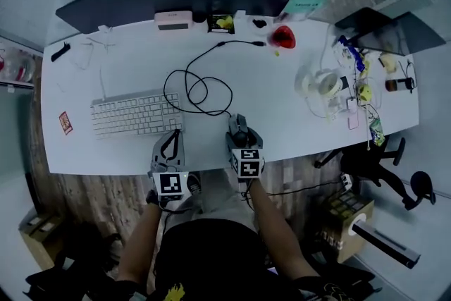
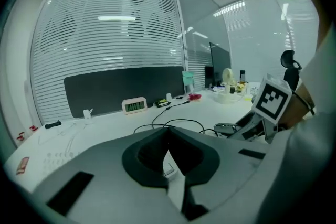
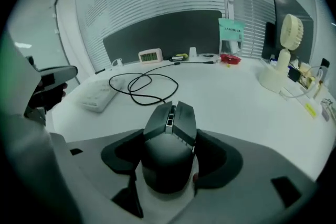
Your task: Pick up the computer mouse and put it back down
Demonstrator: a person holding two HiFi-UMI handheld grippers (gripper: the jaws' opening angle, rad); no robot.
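Note:
A dark grey computer mouse (image 3: 169, 149) sits between the jaws of my right gripper (image 3: 170, 159), which is shut on its sides. In the head view the mouse (image 1: 239, 126) and the right gripper (image 1: 240, 132) hang low at the front edge of the white desk (image 1: 296, 130). Whether the mouse touches the desk I cannot tell. Its black cable (image 1: 201, 88) loops across the desk toward the back. My left gripper (image 1: 169, 146) is beside it on the left, by the keyboard's near corner. Seen in its own view, the left gripper (image 2: 168, 157) is shut on nothing.
A white keyboard (image 1: 135, 114) lies at the left. Along the back stand a small clock (image 1: 173, 19), a green card (image 1: 304, 3) and a red object (image 1: 283, 37). A white fan (image 1: 320, 83) and clutter fill the right end. An office chair (image 1: 380, 166) and a box (image 1: 345, 215) stand on the floor.

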